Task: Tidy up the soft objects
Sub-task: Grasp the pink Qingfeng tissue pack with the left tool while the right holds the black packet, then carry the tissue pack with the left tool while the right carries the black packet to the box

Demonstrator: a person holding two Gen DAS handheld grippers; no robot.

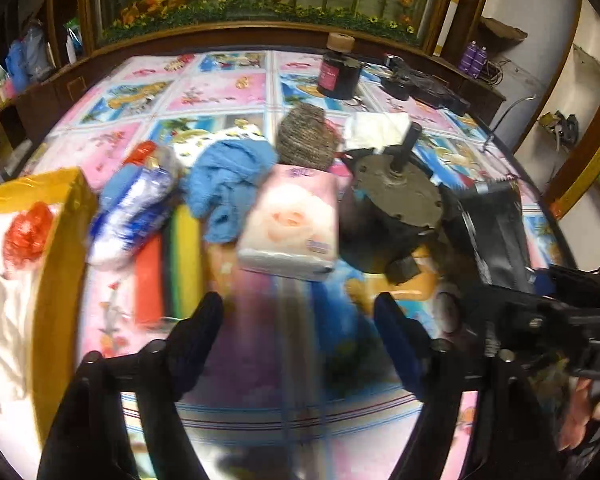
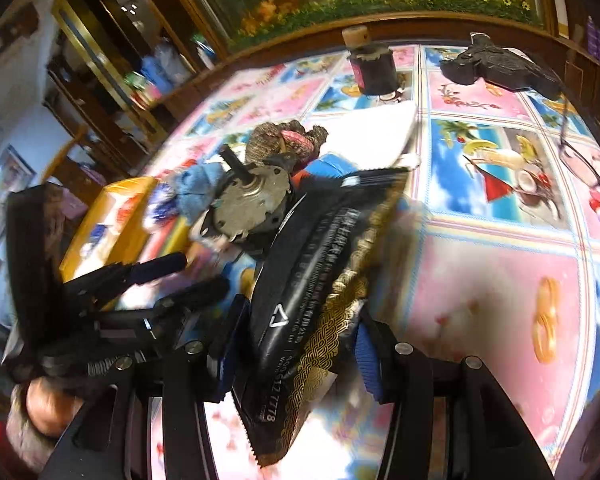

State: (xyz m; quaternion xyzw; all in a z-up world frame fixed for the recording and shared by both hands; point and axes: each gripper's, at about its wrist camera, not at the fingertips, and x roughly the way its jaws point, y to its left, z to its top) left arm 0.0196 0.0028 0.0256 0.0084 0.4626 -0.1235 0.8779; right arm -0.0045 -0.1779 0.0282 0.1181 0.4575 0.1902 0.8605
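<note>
My left gripper (image 1: 298,320) is open and empty above the tablecloth, just short of a pink tissue pack (image 1: 290,222). Behind it lie a blue cloth (image 1: 228,180), a blue-white plastic pack (image 1: 134,216), coloured sponges (image 1: 168,272) and a brown knitted item (image 1: 308,138). My right gripper (image 2: 296,344) is shut on a black and gold foil pouch (image 2: 320,280), which also shows in the left wrist view (image 1: 496,220). The left gripper shows in the right wrist view (image 2: 184,280), left of the pouch.
A yellow box (image 1: 56,264) holding white cloth stands at the left. A grey motor (image 1: 396,200) sits between the tissue pack and the pouch. A dark jar (image 1: 338,70) and black devices (image 2: 500,66) are at the back. White folded paper (image 2: 364,136) lies mid-table.
</note>
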